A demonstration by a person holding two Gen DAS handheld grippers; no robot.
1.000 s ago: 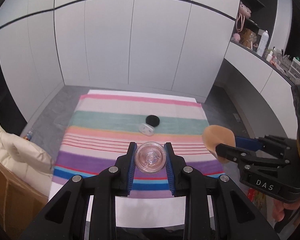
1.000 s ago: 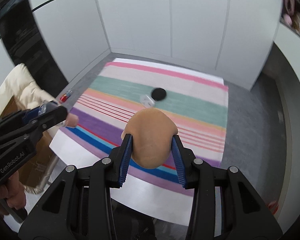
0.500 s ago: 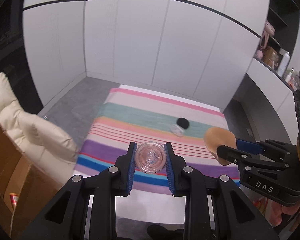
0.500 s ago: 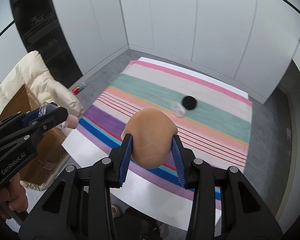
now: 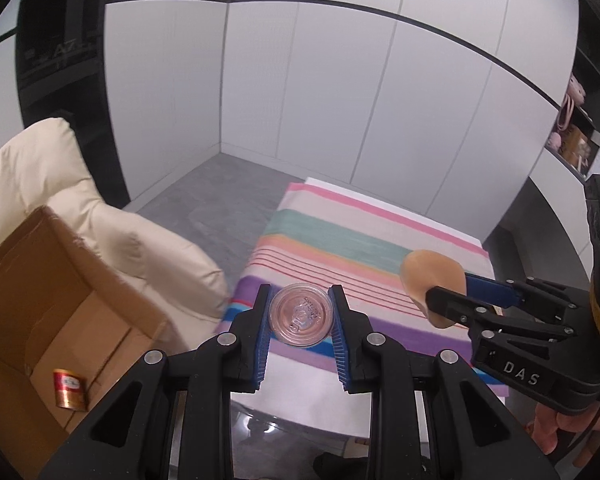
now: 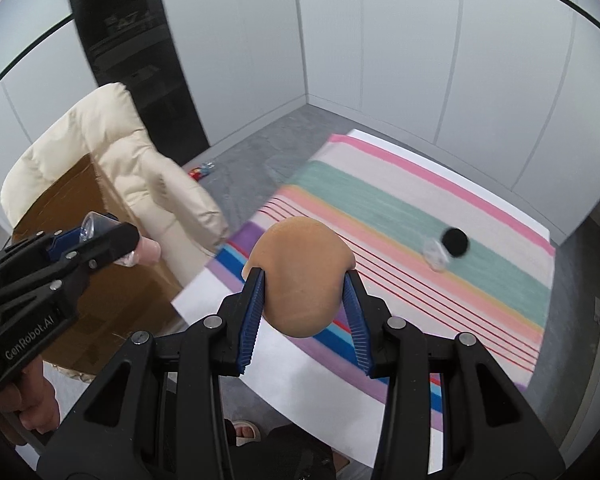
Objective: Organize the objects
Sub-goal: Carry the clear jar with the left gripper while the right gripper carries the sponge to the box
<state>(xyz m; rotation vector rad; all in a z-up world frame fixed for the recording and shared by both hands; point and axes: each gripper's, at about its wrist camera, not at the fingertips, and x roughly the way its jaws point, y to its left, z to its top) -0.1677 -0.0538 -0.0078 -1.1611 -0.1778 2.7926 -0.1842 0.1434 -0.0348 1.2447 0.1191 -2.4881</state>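
Note:
My left gripper is shut on a small clear plastic jar, held in the air over the near edge of the striped table. It also shows in the right wrist view, above the cardboard box. My right gripper is shut on a tan egg-shaped sponge; in the left wrist view the sponge sits at the right. A black round lid and a small clear container lie on the striped cloth.
An open cardboard box stands left of the table, with a red-and-gold can on its floor. A cream padded jacket drapes over the box's far side. A small bottle lies on the grey floor.
Both grippers have swung left with their loads still held. The cardboard box and the jacket have come much further into view; the table has shifted right.

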